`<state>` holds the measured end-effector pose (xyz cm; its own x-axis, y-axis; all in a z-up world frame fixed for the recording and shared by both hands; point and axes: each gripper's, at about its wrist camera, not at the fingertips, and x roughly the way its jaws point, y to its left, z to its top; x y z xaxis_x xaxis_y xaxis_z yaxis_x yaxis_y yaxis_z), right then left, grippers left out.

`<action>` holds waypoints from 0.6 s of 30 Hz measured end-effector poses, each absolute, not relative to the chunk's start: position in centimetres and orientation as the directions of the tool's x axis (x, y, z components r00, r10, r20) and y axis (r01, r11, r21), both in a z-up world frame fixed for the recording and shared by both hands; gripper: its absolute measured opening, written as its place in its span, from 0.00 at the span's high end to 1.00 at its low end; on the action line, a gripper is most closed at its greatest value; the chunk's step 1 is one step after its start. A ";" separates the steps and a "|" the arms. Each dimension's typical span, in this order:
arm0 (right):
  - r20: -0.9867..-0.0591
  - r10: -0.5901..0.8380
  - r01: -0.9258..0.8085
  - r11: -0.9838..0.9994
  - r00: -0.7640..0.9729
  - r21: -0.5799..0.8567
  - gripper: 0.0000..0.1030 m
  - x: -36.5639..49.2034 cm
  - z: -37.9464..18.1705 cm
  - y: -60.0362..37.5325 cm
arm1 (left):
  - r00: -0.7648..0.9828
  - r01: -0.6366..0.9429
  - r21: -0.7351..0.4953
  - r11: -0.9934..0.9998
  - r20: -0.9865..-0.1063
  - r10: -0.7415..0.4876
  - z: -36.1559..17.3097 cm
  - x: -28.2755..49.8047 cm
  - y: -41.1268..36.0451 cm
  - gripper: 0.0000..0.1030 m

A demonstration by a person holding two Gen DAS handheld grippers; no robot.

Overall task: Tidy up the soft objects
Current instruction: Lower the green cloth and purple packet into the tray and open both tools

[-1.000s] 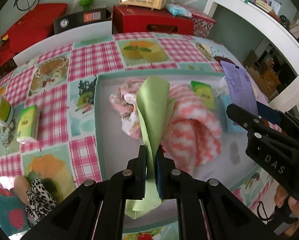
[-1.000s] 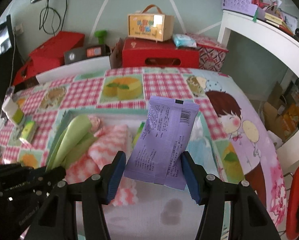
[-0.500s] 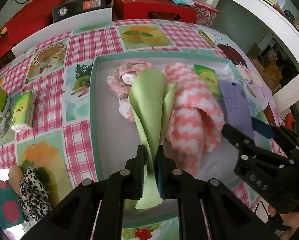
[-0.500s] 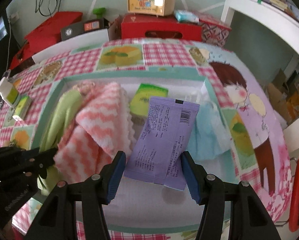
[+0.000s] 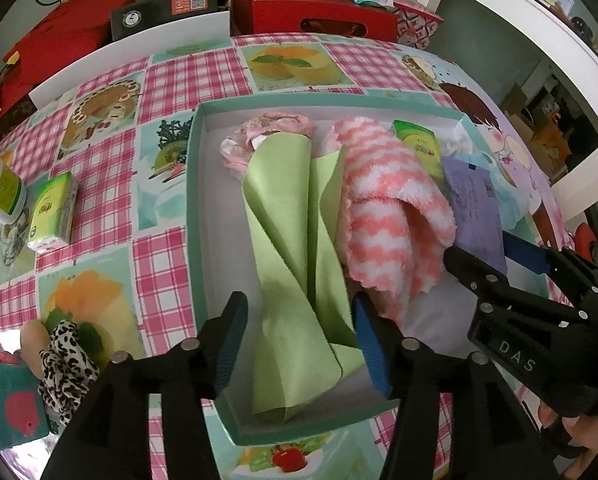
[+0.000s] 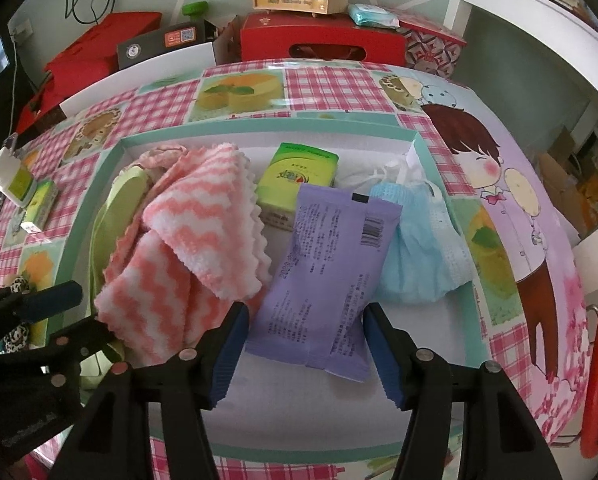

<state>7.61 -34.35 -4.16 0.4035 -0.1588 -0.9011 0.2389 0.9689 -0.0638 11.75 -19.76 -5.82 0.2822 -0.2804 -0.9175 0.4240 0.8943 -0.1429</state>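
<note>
Both grippers gape wide, left gripper (image 5: 299, 336) astride the green cloth (image 5: 295, 248), right gripper (image 6: 305, 350) flanking the purple packet (image 6: 331, 276), gripping nothing — best lift straight up, clear of the tray (image 5: 193, 200).

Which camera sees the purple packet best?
The right wrist view: the purple packet lies whole in the tray, between the open right gripper fingers. The left wrist view shows only part of it, edge-on behind the right gripper.
</note>
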 end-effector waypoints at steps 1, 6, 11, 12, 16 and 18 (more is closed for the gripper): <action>-0.900 -0.163 0.240 0.968 0.404 -0.067 0.37 7.6 -4.0 -34.4 | 0.287 0.423 -0.141 0.895 -0.916 -0.280 -5.7 11.8 -19.7 0.43; -0.889 -0.177 0.241 0.967 0.423 -0.078 0.30 7.5 -3.2 -34.4 | 0.308 0.424 -0.143 0.894 -0.906 -0.291 -4.8 11.8 -19.4 0.39; -0.878 -0.192 0.260 0.962 0.439 -0.080 0.28 7.4 -2.4 -34.7 | 0.332 0.415 -0.146 0.898 -0.895 -0.299 -3.9 12.0 -18.8 0.39; -0.876 -0.194 0.264 0.961 0.441 -0.080 0.28 7.4 -2.2 -34.8 | 0.337 0.412 -0.148 0.899 -0.892 -0.301 -3.7 12.0 -18.7 0.39; -0.872 -0.200 0.276 0.958 0.446 -0.078 0.28 7.4 -1.9 -34.9 | 0.354 0.409 -0.153 0.900 -0.882 -0.311 -3.2 12.0 -18.3 0.39; -0.872 -0.201 0.277 0.958 0.446 -0.080 0.28 7.4 -1.8 -34.9 | 0.357 0.407 -0.154 0.900 -0.880 -0.312 -3.1 12.1 -18.1 0.37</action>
